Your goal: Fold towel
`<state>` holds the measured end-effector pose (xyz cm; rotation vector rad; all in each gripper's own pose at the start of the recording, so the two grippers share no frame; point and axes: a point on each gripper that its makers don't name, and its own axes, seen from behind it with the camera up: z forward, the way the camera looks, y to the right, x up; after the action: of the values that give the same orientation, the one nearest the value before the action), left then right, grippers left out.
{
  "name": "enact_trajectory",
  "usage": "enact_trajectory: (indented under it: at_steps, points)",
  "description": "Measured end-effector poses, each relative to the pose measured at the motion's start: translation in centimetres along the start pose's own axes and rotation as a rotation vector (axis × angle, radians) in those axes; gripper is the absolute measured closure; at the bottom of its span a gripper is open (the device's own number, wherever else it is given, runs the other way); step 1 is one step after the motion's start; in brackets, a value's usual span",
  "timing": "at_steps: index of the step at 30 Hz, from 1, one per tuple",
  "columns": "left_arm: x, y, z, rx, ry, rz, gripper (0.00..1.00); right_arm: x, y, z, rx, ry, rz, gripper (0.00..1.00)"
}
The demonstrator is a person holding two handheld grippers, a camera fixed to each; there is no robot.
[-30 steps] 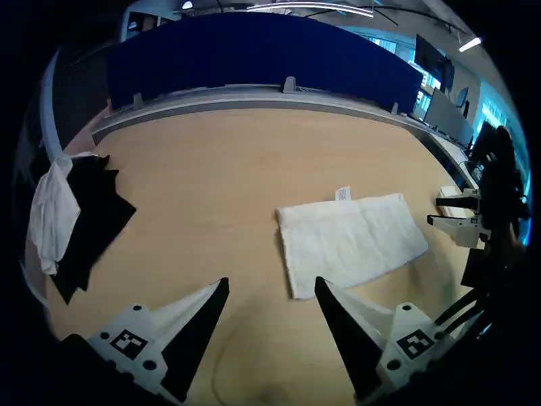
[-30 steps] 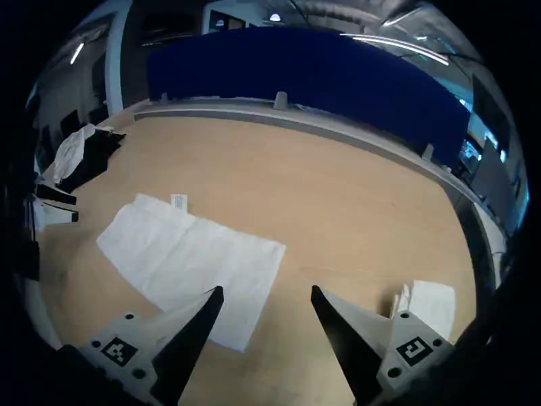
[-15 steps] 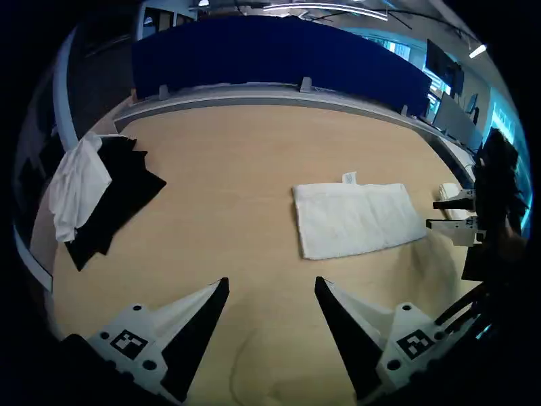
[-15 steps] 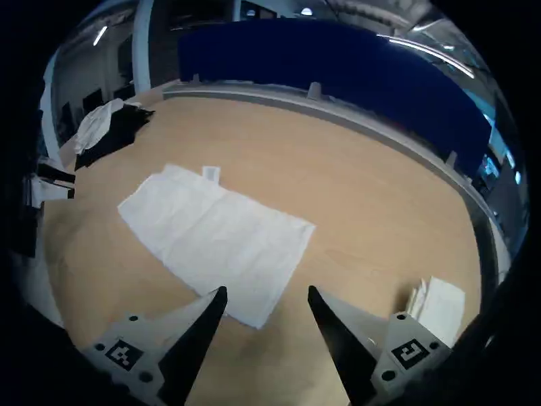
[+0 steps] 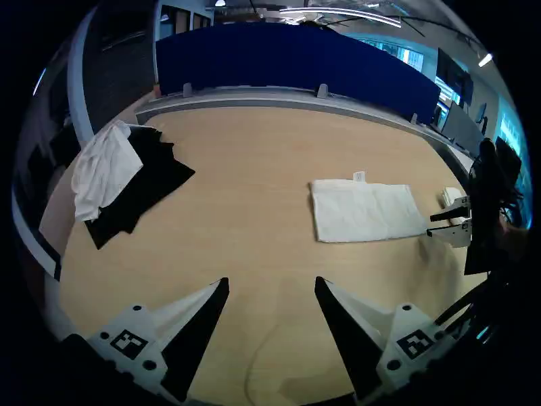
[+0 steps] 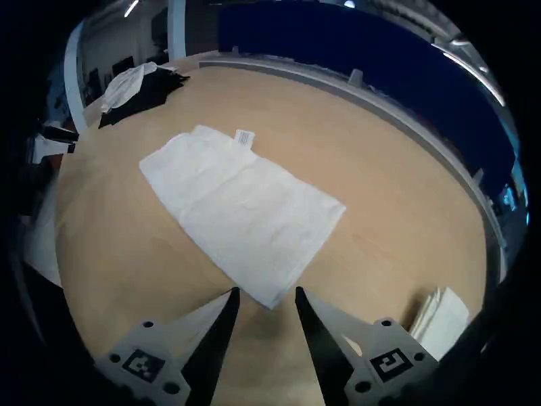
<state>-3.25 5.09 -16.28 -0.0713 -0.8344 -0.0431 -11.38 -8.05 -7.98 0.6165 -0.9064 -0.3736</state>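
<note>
Directly before the part-open, empty right gripper (image 6: 266, 292) lies a corner of the white towel (image 6: 243, 210), long axis running far-left; the wide-open, empty left gripper (image 5: 270, 281) stands farther off.

We find open tabletop (image 5: 237, 176) on every side of the towel (image 6: 240, 203). A cloth heap (image 5: 122, 176) lies well apart from it, a folded stack (image 6: 443, 321) sits near one end, and a blue partition (image 5: 291, 61) walls the far edge.

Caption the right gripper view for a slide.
Right gripper, jaws open, at the near corner of a white towel flat on a wooden table.
</note>
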Motion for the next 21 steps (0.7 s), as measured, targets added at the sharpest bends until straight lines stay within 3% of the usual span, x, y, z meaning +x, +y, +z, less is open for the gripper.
enact_trajectory:
  at_steps: [6, 21]
  points:
    - [-0.2, -0.7, -0.7, 0.012, 0.002, -0.014, 0.06, -0.4, 0.0, 0.6, 0.024, -0.023, -0.007, 0.42]
    - [-1.1, -1.8, -1.3, 0.030, -0.007, -0.016, 0.06, -1.7, 0.2, 1.1, 0.063, -0.054, 0.001, 0.85]
